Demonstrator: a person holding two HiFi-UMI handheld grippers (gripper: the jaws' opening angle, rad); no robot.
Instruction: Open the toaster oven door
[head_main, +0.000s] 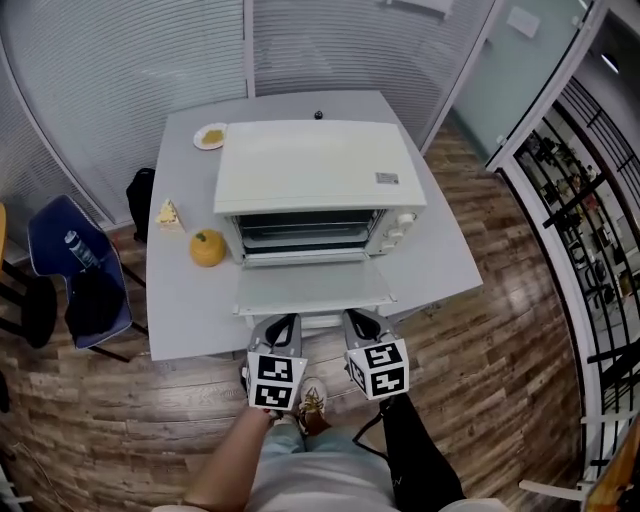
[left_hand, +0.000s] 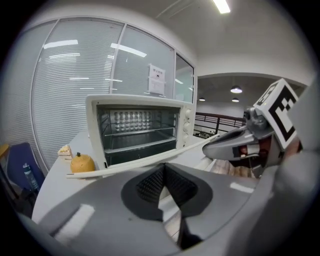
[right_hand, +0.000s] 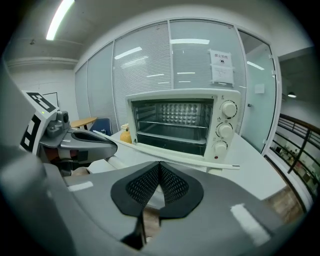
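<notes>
The toaster oven (head_main: 315, 185) sits mid-counter (head_main: 185, 310), its door (head_main: 313, 287) lying flat open toward the person, so the task looks complete. The left tongs (head_main: 283, 327) and right tongs (head_main: 362, 324) hang closed and empty just off the counter's near edge. In the head view they partly hide the door's front edge.

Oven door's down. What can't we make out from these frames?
- Small plate: contents too small in the head view; absent from both gripper views.
- Label on the toaster oven top: print too small, head view.
- Notice on the glass wall: text too small, right gripper view.
- Knob markings: too small in every view.
</notes>
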